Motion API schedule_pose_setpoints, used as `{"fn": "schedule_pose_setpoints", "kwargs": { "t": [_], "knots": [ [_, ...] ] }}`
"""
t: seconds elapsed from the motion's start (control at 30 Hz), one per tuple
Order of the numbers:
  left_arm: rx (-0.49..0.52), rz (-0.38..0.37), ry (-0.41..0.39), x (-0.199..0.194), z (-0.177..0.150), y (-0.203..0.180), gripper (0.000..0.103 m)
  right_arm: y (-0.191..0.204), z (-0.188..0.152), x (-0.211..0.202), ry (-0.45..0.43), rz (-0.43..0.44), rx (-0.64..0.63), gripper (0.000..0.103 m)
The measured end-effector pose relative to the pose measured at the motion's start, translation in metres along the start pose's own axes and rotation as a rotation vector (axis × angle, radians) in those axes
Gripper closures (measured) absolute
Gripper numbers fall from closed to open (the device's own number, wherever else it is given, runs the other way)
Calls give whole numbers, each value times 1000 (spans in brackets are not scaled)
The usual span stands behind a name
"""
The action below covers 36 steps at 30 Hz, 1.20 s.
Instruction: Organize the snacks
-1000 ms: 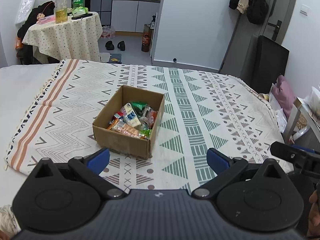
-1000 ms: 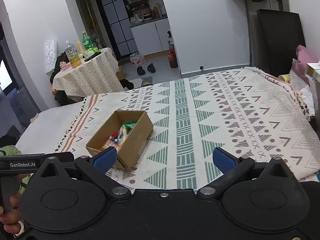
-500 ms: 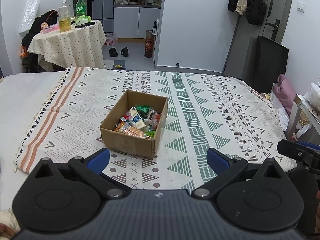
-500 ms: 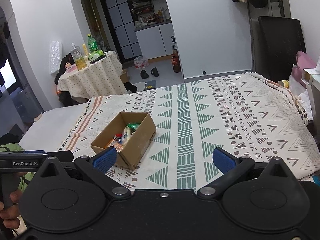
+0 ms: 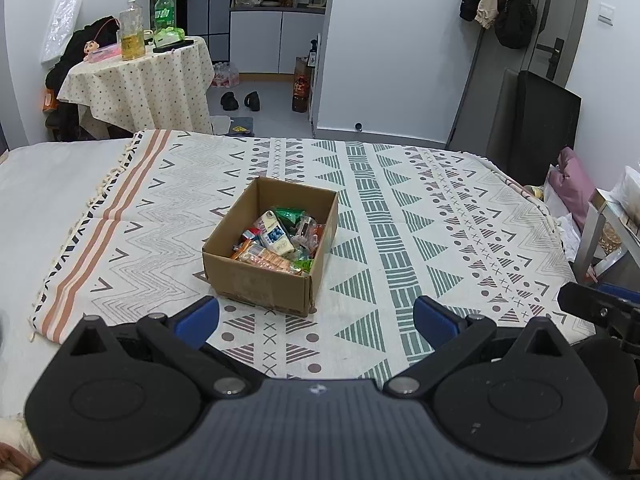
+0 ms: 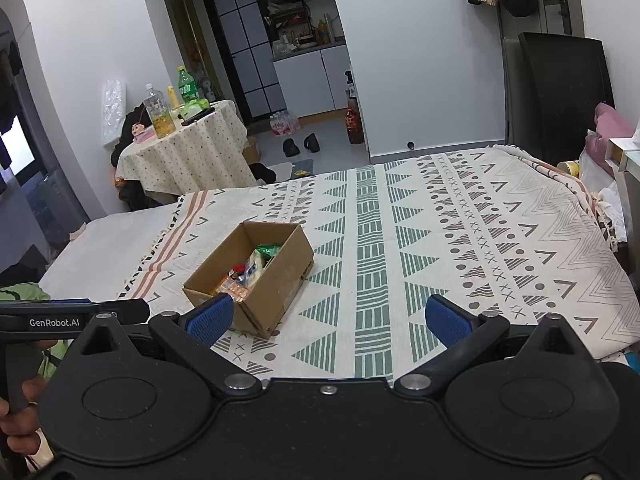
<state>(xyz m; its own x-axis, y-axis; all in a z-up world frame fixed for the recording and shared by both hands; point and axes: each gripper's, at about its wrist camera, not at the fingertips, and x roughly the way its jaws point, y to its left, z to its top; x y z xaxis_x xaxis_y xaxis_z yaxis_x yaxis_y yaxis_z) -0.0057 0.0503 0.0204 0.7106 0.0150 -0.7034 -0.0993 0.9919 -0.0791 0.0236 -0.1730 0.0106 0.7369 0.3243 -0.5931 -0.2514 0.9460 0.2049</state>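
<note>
An open cardboard box point(image 5: 256, 284) point(image 6: 276, 292) sits on the patterned blanket point(image 5: 400, 240) and holds several snack packets point(image 5: 276, 240) point(image 6: 254, 268): a white-and-blue pack, orange packs, green wrappers. My left gripper point(image 5: 316, 320) stands open, well short of the box, nothing between its blue fingers. My right gripper point(image 6: 328, 320) is open too, with the box ahead and to the left of it. The left gripper's handle point(image 6: 72, 316), held by a hand point(image 6: 20, 420), shows in the right wrist view.
The blanket covers a bed point(image 5: 40, 184) whose near edge lies just ahead of both grippers. A round table with bottles point(image 5: 140, 76) stands far left. A black chair point(image 5: 544, 124) and a pink cushion point(image 5: 572, 184) are at the right. A white side table point(image 5: 612, 220) stands by the bed's right edge.
Both grippers have drawn back and risen, so the box looks smaller and farther away. Both stayed open and the box has not moved.
</note>
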Motion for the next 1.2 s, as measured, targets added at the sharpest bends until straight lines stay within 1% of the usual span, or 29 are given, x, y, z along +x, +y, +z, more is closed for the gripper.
{"fn": "schedule_pose_setpoints", "kwargs": {
  "t": [1.2],
  "knots": [
    [-8,4,-4,-2,2,6,0,2,3,-1,-1,-5,-18,0]
  ]
}}
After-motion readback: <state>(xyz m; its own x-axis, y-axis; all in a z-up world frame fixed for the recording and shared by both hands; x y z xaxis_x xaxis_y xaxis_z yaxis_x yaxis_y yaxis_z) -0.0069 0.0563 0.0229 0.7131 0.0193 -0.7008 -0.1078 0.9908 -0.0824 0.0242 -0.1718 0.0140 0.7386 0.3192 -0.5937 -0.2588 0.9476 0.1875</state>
